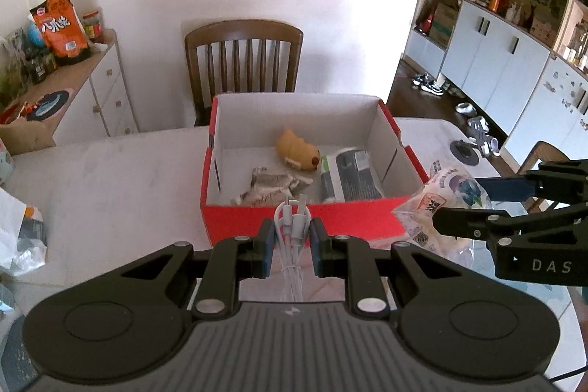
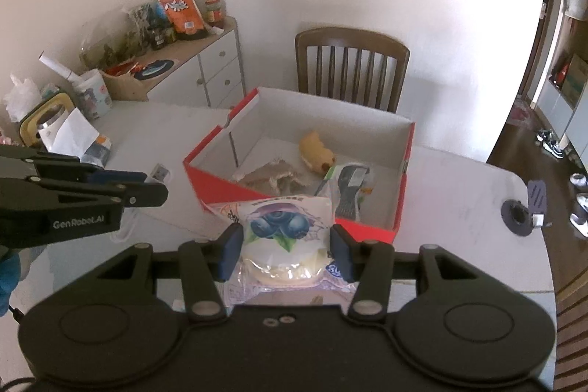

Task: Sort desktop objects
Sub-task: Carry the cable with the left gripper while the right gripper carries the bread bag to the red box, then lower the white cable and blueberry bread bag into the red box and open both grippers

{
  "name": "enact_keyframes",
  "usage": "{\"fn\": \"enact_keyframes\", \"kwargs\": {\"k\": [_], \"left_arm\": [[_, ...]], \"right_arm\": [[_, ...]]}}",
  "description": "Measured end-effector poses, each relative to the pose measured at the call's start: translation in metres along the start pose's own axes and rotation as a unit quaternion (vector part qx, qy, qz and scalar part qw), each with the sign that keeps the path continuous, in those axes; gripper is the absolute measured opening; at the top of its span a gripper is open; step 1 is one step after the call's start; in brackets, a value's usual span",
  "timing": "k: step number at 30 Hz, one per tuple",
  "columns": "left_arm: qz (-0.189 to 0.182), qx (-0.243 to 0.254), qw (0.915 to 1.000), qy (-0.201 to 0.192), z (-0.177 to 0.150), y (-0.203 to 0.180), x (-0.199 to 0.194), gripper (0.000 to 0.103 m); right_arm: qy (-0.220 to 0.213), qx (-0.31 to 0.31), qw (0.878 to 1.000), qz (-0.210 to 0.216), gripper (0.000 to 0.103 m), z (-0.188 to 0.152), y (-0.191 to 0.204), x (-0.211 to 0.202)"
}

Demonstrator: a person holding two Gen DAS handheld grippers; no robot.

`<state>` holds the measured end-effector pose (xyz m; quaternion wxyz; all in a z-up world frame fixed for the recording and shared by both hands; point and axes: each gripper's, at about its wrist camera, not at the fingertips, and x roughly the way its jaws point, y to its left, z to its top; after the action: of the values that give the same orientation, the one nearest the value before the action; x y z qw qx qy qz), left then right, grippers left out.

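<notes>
- Left gripper [image 1: 292, 241]: jaws drawn narrow and clamped on a bundled white cable [image 1: 292, 226]. The plug ends stand up above the pads and the looped strands trail back toward the camera. A grip across the middle of the bundle keeps the coil from unravelling in carriage.
- Right gripper [image 2: 286, 250]: jaws at about half width, pads pressed on either side of a sealed pastry packet [image 2: 281, 234] printed with blueberries. The wrapper bulges out fore and aft. The grip appears just firm enough to carry it without crushing the contents, though that is a judgement.
- Both items are held clear of the table [image 1: 110, 171], just short of the near wall of the red box [image 1: 257, 219]. The left wrist view shows the packet beside the box's near right corner, and the cable in line with the middle of its near wall.
- Box contents, lying loose on its floor: a crumpled wrapper [image 1: 268, 186] nearest, a dark pouch [image 1: 349, 179] to its right and a yellow toy [image 1: 297, 149] behind. Free space remains at the left side.
- Assessment: the box serves as the collecting point. Both loads are at the delivery stage and neither has been let go.
- On the table left of the box lies a small silver item [image 2: 160, 172], possibly a USB stick, though the view is too soft to confirm.
- Beyond the box: a wooden chair [image 1: 244, 57] against the wall.
</notes>
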<state>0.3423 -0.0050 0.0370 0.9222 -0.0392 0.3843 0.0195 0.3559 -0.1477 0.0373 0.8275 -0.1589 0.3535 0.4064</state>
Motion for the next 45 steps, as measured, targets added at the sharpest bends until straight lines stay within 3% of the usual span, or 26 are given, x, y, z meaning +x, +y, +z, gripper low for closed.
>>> {"fn": "enact_keyframes", "kwargs": {"k": [28, 45], "left_arm": [[0.024, 0.013, 0.9995, 0.018, 0.08, 0.008, 0.075, 0.019], [0.023, 0.042, 0.9986, 0.025, 0.094, 0.012, 0.128, 0.019]], "right_arm": [[0.008, -0.015, 1.0, -0.01, 0.051, 0.057, -0.033, 0.064], [0.039, -0.024, 0.999, -0.012, 0.051, 0.062, -0.028, 0.115]]}}
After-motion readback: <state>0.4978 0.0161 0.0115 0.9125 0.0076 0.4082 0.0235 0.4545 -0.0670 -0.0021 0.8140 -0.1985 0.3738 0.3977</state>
